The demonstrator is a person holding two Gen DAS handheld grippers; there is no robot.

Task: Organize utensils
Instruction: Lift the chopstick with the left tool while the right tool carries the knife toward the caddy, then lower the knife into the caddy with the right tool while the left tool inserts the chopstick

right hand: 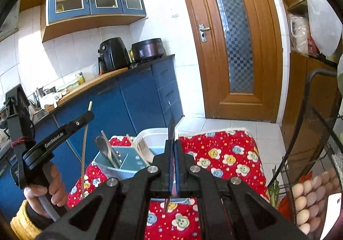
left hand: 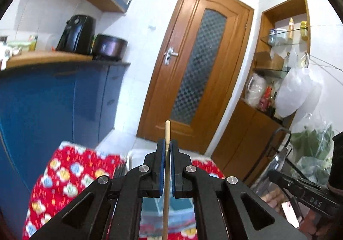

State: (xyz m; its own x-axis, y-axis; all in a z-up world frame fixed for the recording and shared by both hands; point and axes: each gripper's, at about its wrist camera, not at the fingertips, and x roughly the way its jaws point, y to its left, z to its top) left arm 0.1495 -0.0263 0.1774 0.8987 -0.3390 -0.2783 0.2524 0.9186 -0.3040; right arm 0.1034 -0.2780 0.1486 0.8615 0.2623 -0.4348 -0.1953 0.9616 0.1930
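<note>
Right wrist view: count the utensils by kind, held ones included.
Chopsticks: 3, one in the left gripper, two in the organizer bin
Metal spoon: 1
Pale fork: 1
Knife: 1, in the right gripper
Total: 6

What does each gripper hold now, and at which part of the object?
The left gripper clamps a thin wooden chopstick below its upper end. The right gripper clamps a flat dark metal utensil, probably a knife, near mid-length.
</note>
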